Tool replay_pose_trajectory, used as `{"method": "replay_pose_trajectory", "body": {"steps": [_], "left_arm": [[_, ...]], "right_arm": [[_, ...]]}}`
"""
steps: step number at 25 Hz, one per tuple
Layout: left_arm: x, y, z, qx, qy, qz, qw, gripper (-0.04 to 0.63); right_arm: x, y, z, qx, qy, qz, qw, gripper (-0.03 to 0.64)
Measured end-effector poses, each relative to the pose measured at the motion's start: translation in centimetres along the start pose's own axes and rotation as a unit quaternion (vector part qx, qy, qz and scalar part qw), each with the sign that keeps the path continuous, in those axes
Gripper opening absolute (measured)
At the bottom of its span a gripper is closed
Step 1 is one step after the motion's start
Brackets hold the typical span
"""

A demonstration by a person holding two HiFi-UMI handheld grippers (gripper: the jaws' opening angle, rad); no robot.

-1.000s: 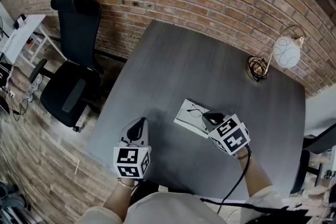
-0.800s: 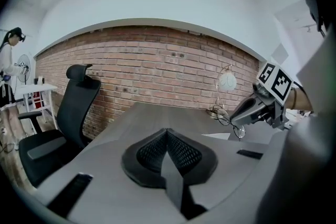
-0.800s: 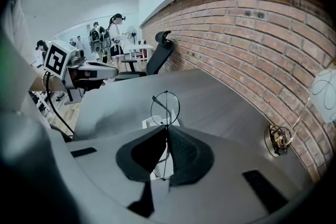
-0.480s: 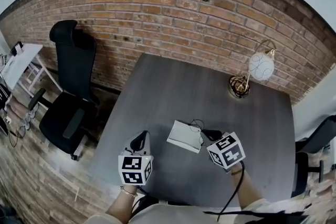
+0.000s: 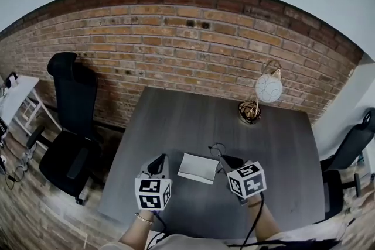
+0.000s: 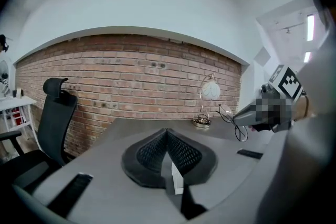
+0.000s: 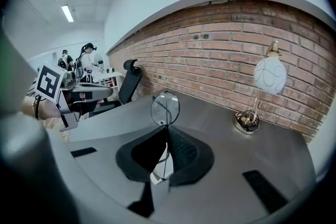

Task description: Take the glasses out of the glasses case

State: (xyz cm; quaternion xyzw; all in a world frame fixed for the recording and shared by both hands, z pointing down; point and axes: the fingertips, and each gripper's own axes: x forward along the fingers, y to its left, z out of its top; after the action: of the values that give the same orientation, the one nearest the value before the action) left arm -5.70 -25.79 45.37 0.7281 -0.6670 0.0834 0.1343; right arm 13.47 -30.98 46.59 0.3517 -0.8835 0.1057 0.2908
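The right gripper (image 7: 167, 131) has its fingers (image 7: 185, 150) clamped on the glasses (image 7: 165, 107): in the right gripper view one round lens stands upright just above the fingertips and the thin wire of the frame runs down through the pinch, so the pair is held edge-on, its long axis roughly in line with the fingers rather than across them. The glasses case (image 5: 197, 168) lies flat on the table (image 5: 176, 120), a pale rectangle with its long side running left to right between the two grippers. Seen from the head view, the glasses hang just past the case's far right corner, on the side toward the lamp (image 5: 268, 89), and the left gripper view shows them in the air, apart from both case and table. They look to be already out of the case, though from this height it is hard to tell whether the case lies open or shut. The left gripper (image 6: 167, 134) sits at the case's near left corner, close beside it, with its fingers pressed together on nothing. What the coming move turns on is that the glasses lie to the right of the case and above bare table, so the right gripper, the nearer one and the one holding them, would likely only need to lower them onto the open surface on that side of the case, letting the frame turn flat as it goes down
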Motion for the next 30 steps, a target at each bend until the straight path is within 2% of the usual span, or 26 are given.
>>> {"method": "replay_pose_trajectory", "body": {"steps": [7, 14, 20, 30], "left_arm": [[1.5, -1.2, 1.8, 0.028, 0.001, -0.015, 0.9995, 0.017], [3.2, -2.9, 3.4, 0.017, 0.000, -0.042, 0.9990, 0.017], [3.6, -2.6, 4.5, 0.009, -0.012, -0.033, 0.9993, 0.017], [3.8, -2.2, 4.7, 0.003, -0.015, -0.033, 0.9993, 0.017]], "right_arm": [[-1.7, -2.5, 1.3, 0.071, -0.054, -0.061, 0.994, 0.040], [-3.6, -4.7, 1.9, 0.110, -0.089, -0.124, 0.982, 0.040], [-5.0, -5.3, 2.8, 0.123, -0.114, -0.149, 0.975, 0.040], [-5.6, -4.7, 2.9, 0.142, -0.138, -0.166, 0.966, 0.039]]}}
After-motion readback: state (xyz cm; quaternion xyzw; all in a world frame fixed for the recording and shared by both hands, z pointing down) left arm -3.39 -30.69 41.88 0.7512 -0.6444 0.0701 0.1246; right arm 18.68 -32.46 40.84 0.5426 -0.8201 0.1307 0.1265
